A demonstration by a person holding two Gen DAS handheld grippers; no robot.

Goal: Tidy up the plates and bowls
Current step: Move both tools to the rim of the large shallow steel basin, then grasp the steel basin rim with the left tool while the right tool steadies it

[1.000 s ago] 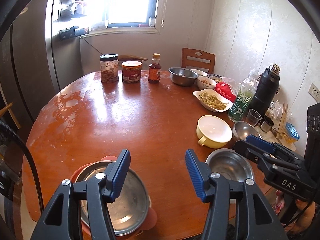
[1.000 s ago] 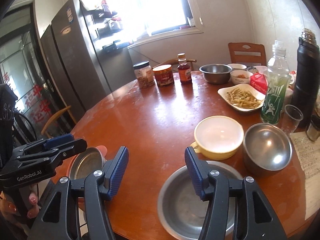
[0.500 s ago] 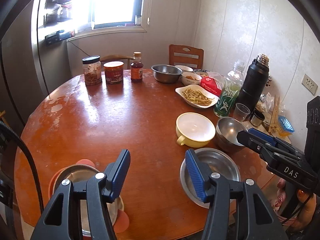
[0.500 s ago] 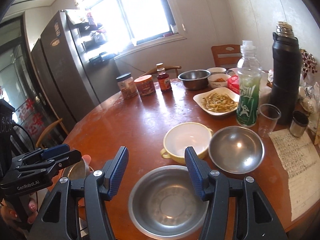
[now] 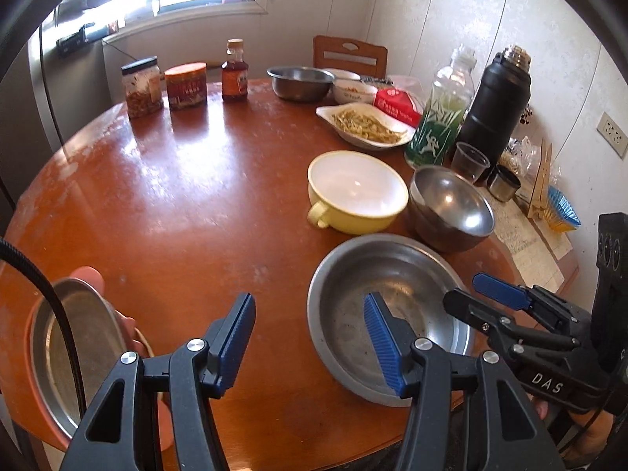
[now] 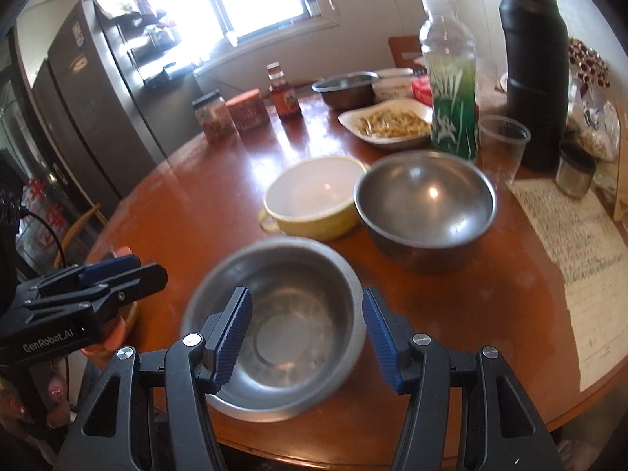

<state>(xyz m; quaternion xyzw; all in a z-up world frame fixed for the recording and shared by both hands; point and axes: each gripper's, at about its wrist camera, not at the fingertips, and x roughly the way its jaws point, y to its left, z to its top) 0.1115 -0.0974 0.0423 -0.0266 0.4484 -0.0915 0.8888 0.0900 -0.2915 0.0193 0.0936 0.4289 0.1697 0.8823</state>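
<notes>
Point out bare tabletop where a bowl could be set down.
Bare: the wide stretch of table between the jars, the yellow bowl and the plate stack at the near left edge. Crowded: the right side, with yellow bowl, steel bowls, food dish, bottle and flask.

A shallow round steel basin (image 6: 274, 322) sits upright just beyond the right fingertips (image 6: 235, 324), with a yellow handled bowl (image 6: 310, 200) and deeper steel bowl (image 6: 426, 206) farther ahead
</notes>
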